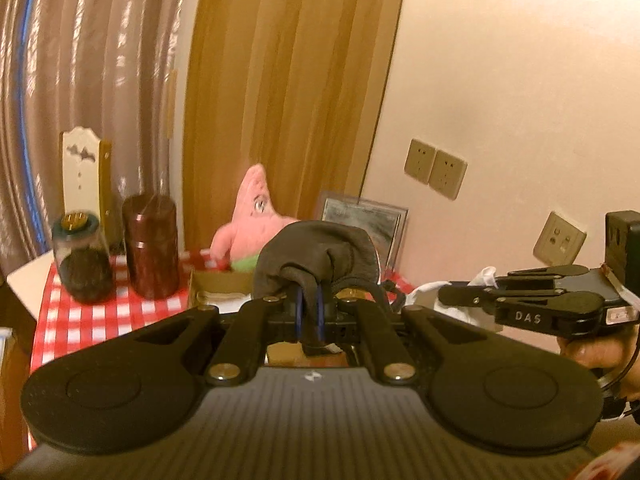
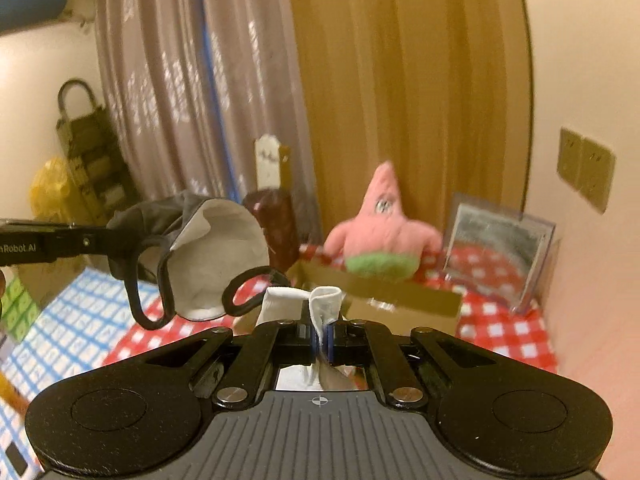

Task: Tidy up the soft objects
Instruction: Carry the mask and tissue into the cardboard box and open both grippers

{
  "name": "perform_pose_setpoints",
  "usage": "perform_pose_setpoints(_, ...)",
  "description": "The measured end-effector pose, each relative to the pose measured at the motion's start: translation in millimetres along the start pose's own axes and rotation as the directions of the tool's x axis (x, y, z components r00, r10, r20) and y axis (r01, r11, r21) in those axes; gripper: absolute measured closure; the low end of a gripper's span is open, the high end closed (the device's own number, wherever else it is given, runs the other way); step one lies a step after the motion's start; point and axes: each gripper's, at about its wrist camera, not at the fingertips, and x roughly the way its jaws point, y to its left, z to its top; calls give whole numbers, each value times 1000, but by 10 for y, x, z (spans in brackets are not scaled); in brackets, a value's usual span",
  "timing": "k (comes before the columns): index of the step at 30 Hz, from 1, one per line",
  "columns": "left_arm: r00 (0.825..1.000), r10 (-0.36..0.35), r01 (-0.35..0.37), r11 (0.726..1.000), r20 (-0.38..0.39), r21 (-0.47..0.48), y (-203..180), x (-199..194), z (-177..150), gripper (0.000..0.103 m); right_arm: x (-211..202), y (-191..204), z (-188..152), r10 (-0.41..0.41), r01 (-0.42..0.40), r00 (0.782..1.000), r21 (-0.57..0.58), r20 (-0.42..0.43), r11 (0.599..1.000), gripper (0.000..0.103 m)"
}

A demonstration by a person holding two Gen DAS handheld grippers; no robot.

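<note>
My left gripper [image 1: 308, 312] is shut on a dark grey face mask [image 1: 316, 252], held up in the air. In the right wrist view the mask [image 2: 224, 256] shows its white lining and black ear loops, hanging from the left gripper [image 2: 108, 236]. My right gripper [image 2: 322, 340] is shut on a white piece of cloth [image 2: 324, 300], also lifted. From the left wrist view, the right gripper [image 1: 444, 294] is off to the right with the white cloth [image 1: 484, 276] bunched at its tips. Behind both stands an open cardboard box [image 2: 400, 300] with a pink star plush [image 2: 380, 232] behind its far edge.
A red checked tablecloth [image 1: 80, 320] carries a dark red canister [image 1: 150, 248], a glass jar [image 1: 82, 264] and a leaning picture frame [image 2: 500, 252]. A blue checked cloth [image 2: 60, 340] lies to the left. Curtains and a wall with sockets [image 1: 436, 170] close off the back.
</note>
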Motion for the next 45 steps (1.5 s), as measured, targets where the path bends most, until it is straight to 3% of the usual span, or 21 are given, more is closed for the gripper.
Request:
perform_pose_setpoints(8,1000,-3,3,999,2,44,-28,301,328,97,-30,-156,482,-55,58,993,-22,103,998,98)
perform_pose_setpoints(17,997,41,-34,993,-58,111,51,973,371,97,511,-452,726,-120,124,987,-35,107,992,98)
perform_pose_setpoints(25,983,105,-90,990,-150,106,433,1551,100,97,1104,-796,488,-169,170,985,-22,15,985,98)
perform_pose_setpoints(33,967,96,-77,993,-236,91,697,2019,-182,97,1578,-845,188,-151,150,986,-19,-71,989,98)
perform_pose_setpoints(40,976,50,-35,996,-211,77,689,2155,-22,97,1867,-841,32,-138,137,984,-14,-112,990,98)
perform_pose_setpoints(45,973,62,-35,992,-220,125,613,2298,20,97,2013,-875,-30,-128,130,983,7,-134,991,98)
